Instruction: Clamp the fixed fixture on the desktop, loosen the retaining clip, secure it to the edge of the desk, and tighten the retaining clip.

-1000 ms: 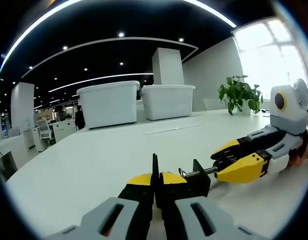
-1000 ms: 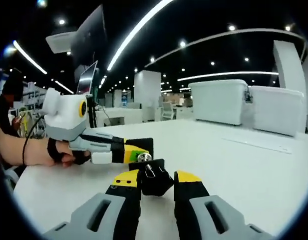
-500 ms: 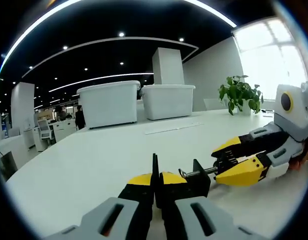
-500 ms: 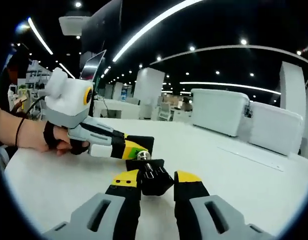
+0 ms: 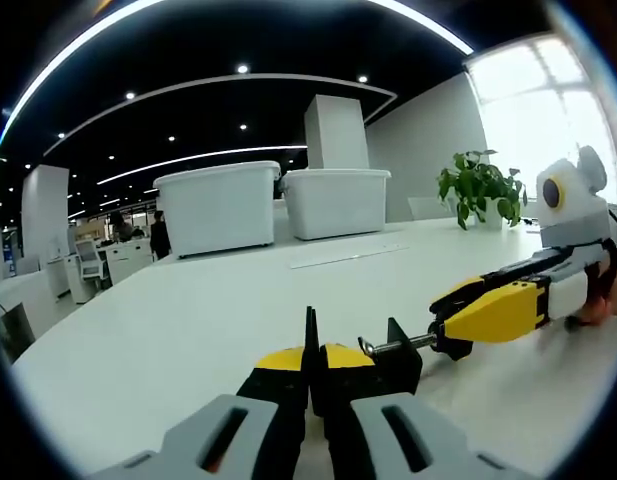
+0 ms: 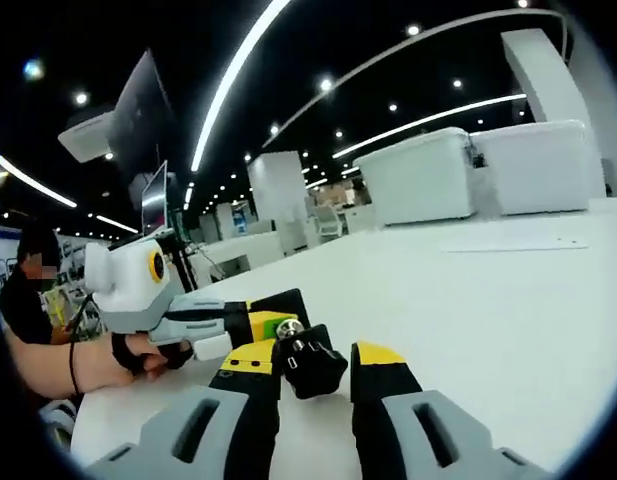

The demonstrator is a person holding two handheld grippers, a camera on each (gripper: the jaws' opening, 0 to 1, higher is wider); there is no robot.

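Note:
A black clamp fixture [image 5: 396, 352] sits low over the white desk [image 5: 178, 310], and my left gripper [image 5: 313, 358] is shut on its thin upright plate. Its steel screw [image 5: 400, 345] runs right to a knob [image 5: 451, 343] held in the yellow jaws of my right gripper [image 5: 458, 322]. In the right gripper view, my right gripper [image 6: 314, 358] is shut on the black ribbed knob [image 6: 308, 368]. Just behind the knob, the left gripper [image 6: 271, 318] comes in from the left, held by a hand [image 6: 138, 355].
Two white lidded bins [image 5: 220, 208] [image 5: 338, 200] stand at the far side of the desk, with a flat pale strip [image 5: 348, 255] lying before them. A potted plant [image 5: 481, 188] is at the far right. A monitor [image 6: 148, 120] hangs at the left.
My right gripper has rolled around the knob, its jaws turning from stacked to nearly edge-on in the left gripper view. The left gripper and the fixture have stayed put.

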